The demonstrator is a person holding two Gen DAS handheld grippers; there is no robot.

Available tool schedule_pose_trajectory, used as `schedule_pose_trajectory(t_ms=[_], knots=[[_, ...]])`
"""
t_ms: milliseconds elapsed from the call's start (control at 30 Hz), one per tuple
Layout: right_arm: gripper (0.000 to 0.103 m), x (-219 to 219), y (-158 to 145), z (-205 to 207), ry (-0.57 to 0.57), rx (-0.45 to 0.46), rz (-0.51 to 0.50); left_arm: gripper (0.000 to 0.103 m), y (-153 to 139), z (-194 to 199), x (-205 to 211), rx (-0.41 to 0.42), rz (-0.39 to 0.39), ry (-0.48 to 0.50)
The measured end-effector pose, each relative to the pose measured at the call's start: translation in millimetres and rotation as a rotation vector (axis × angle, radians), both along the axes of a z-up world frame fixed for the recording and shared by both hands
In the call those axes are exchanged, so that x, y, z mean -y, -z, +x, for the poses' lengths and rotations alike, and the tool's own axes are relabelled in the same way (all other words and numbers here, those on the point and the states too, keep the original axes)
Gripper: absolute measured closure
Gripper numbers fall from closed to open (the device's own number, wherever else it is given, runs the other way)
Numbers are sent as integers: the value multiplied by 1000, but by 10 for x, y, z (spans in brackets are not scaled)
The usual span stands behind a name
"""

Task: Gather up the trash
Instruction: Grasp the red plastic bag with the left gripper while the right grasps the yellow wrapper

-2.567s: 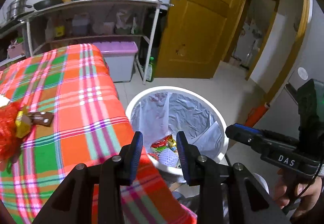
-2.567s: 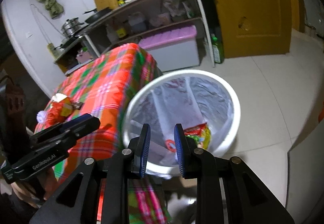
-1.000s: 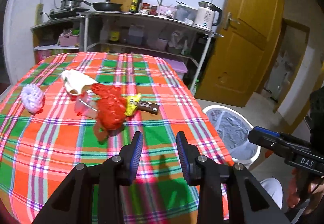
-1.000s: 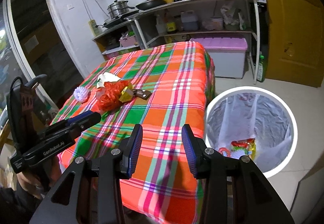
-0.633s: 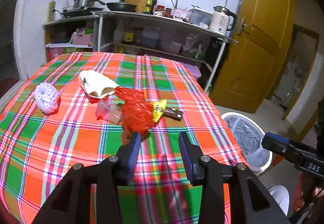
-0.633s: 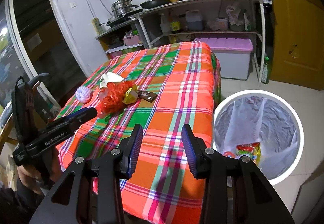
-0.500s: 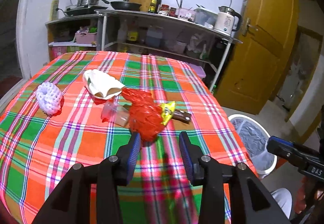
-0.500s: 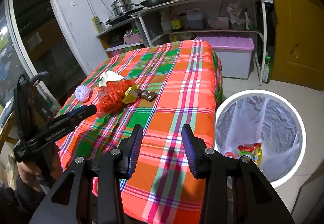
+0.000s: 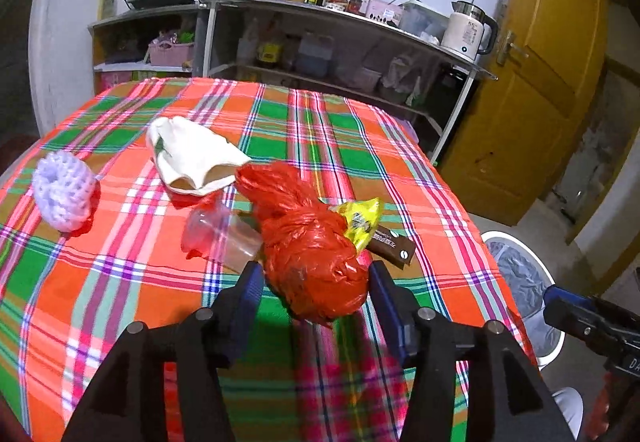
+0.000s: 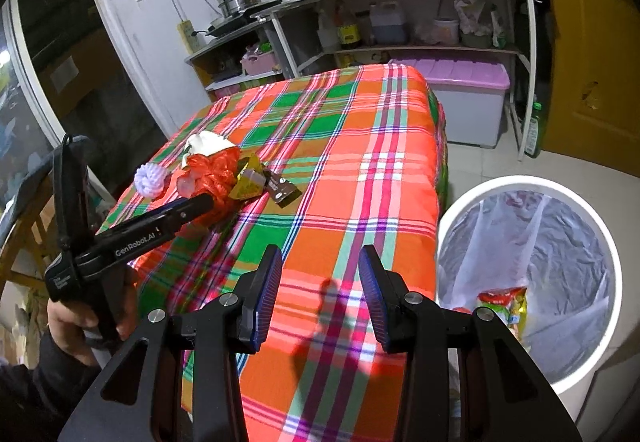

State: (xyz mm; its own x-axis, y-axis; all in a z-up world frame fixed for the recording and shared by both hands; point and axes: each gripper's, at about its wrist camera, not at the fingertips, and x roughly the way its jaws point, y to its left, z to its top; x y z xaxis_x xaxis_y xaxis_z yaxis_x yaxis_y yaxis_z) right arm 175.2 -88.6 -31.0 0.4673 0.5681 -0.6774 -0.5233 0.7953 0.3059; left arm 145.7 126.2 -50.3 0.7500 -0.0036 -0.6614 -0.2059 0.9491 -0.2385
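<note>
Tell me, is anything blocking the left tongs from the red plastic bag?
Nothing visible. The left tongs have just been opening and already straddle the red plastic bag; a clear cup and yellow wrapper crowd its sides.

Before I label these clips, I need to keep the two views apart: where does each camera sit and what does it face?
Left wrist: on the left gripper, looking down across the table; its jaws, which have just been opening, flank the red bag without pressing.
Right wrist: on the right gripper, facing the table edge and bin; jaws open and empty; a hand shows.
Shared: the red bag, the bin and the left gripper.
</note>
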Motion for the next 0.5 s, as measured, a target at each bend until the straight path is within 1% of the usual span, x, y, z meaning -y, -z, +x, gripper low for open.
schedule_pose_trajectory(t_ms=[67,200,367,500], knots=[[62,-46,12,24,-6,-2,-6,49,37,36,-13,-10,-18,2],[62,-142,30,45,-17,-5,-19,49,41,27,-58,2,-57,6],[62,-232,31,59,-26,-5,-31,49,2,30,-100,24,-83,5],[62,-292,8,55,-32,1,-43,49,38,66,-149,14,-109,-12]])
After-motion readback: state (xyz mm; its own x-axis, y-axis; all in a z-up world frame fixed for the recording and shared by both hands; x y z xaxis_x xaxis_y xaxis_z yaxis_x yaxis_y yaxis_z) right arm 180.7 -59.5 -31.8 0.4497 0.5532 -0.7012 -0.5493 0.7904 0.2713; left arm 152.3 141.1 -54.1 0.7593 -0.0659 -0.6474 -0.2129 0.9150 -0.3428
